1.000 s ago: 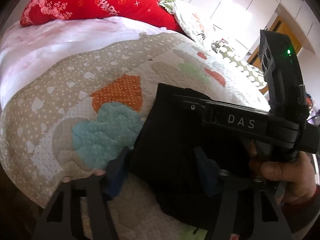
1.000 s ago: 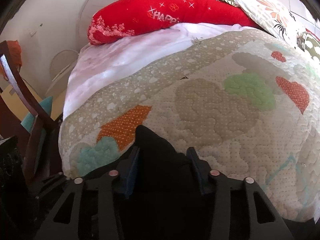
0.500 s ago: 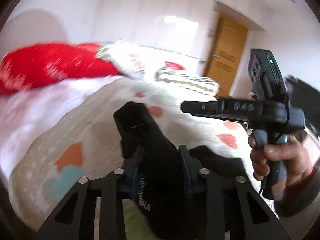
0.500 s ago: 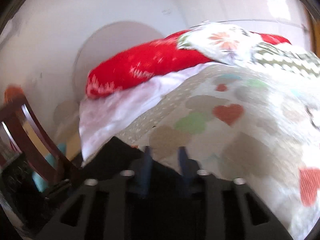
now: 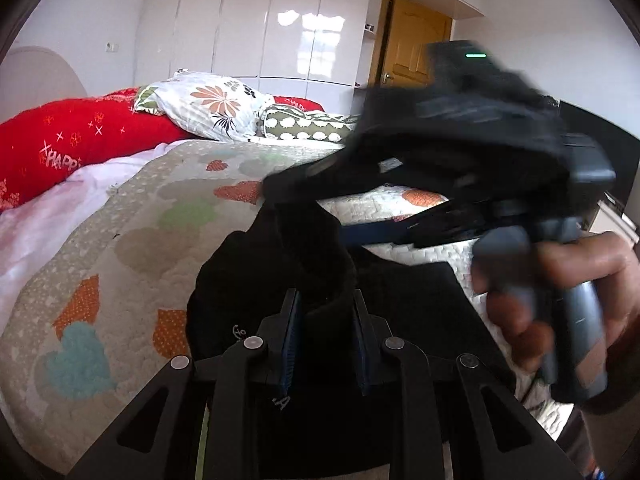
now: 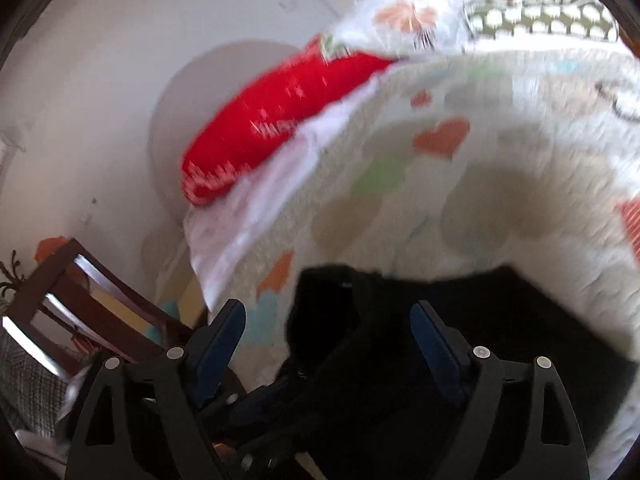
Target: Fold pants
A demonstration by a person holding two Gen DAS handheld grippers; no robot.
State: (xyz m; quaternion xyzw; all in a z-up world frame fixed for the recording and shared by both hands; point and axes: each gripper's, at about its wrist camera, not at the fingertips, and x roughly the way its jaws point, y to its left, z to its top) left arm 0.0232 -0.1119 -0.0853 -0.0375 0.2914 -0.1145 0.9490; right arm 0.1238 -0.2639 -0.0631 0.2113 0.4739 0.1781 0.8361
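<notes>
The black pants (image 5: 280, 264) lie bunched on the patchwork quilt (image 5: 132, 248), with part of them lifted. My left gripper (image 5: 325, 332) is closing, and its blue pads pinch a raised fold of the pants. In the left wrist view a hand (image 5: 560, 280) holds the right tool, blurred, with black cloth draped over it and one blue finger (image 5: 376, 234) showing. My right gripper (image 6: 328, 332) is opening. Its fingers stand wide apart over the pants (image 6: 480, 320), and neither pad touches the cloth.
A red pillow (image 5: 60, 148), a floral pillow (image 5: 208, 104) and a green patterned cushion (image 5: 304, 128) line the head of the bed. A dark wooden chair (image 6: 80, 292) stands off the bed's left edge. White wardrobes and a wooden door (image 5: 412, 40) are behind.
Both grippers rose and rolled, so the views now look across the bed. The left jaws narrowed onto a fold of the pants and lifted it. The right jaws spread wide off the cloth.
</notes>
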